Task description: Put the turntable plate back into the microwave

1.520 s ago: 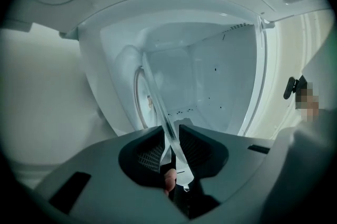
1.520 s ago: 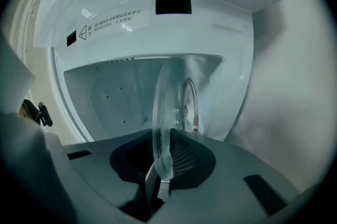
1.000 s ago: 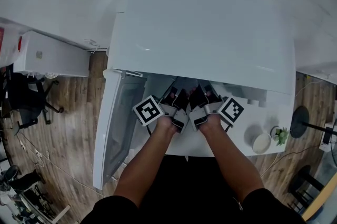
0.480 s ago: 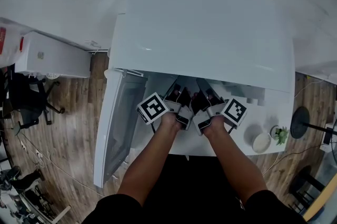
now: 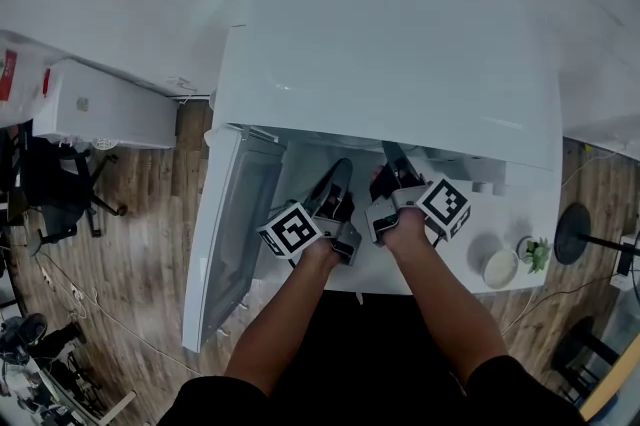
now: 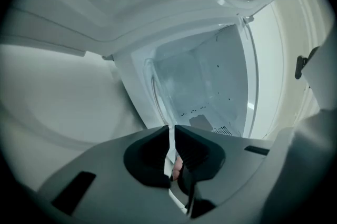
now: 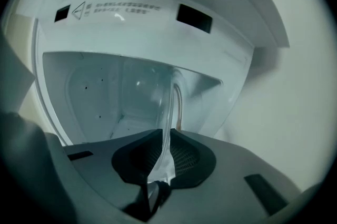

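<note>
The clear glass turntable plate [image 6: 158, 92] stands on edge between my two grippers at the mouth of the white microwave [image 5: 390, 54]. My left gripper [image 6: 171, 133] is shut on the plate's rim. From the other side, my right gripper [image 7: 166, 136] is shut on the plate [image 7: 169, 107] too. Beyond the glass, both gripper views show the pale empty cavity [image 6: 210, 81]. Seen from the head, the left gripper [image 5: 338, 182] and the right gripper [image 5: 390, 164] reach side by side under the microwave's top edge. The glass itself hardly shows there.
The microwave door [image 5: 225, 234] hangs open to the left. At the right of the white table [image 5: 515, 209] sit a small white bowl [image 5: 498, 269] and a little plant [image 5: 532, 256]. A white cabinet [image 5: 110, 109] and a dark chair [image 5: 50, 184] stand on the wooden floor at the left.
The left gripper has drawn back a little toward me and lower, so the two grippers stand further apart. Both stay shut on the plate.
</note>
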`<state>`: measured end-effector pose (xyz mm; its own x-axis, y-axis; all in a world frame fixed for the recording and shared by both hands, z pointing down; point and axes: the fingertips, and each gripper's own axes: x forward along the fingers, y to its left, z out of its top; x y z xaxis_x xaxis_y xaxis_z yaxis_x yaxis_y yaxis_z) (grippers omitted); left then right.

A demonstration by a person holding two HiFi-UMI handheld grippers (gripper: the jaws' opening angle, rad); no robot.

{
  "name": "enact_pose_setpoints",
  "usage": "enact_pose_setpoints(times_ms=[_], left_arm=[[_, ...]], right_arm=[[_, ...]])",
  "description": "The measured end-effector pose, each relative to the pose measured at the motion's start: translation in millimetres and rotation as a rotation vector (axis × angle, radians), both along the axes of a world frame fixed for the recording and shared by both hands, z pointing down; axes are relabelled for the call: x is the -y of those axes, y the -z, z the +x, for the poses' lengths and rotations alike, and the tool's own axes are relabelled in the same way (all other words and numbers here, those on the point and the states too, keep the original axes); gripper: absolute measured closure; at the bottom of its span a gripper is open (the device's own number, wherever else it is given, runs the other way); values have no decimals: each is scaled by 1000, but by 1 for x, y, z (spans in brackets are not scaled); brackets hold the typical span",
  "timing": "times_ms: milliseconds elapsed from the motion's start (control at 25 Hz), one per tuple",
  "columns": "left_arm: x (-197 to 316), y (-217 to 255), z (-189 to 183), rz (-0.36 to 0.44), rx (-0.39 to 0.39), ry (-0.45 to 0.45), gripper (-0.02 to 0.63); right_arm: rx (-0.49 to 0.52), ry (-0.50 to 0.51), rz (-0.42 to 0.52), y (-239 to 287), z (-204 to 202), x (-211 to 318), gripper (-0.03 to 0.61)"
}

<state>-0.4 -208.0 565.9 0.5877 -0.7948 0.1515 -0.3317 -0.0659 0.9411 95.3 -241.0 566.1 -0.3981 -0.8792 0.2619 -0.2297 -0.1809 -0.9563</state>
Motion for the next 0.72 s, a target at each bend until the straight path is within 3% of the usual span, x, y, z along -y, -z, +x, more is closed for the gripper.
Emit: enact_pose_setpoints(times_ms=[120,240,480,720], left_arm=[[0,4,-2,32,52,-19,575],[0,14,2,76,86,-58,577],[-9,35,1,156,220,-107,578],[-23,75,0,294,432,-136,578]], right_arm=[[-193,8,-18,0,11,-7,537],[-321,25,23,13,20,-11,575],[-562,218,260,66,6,-23,563],[-774,382,445,106,-12,-50,563]])
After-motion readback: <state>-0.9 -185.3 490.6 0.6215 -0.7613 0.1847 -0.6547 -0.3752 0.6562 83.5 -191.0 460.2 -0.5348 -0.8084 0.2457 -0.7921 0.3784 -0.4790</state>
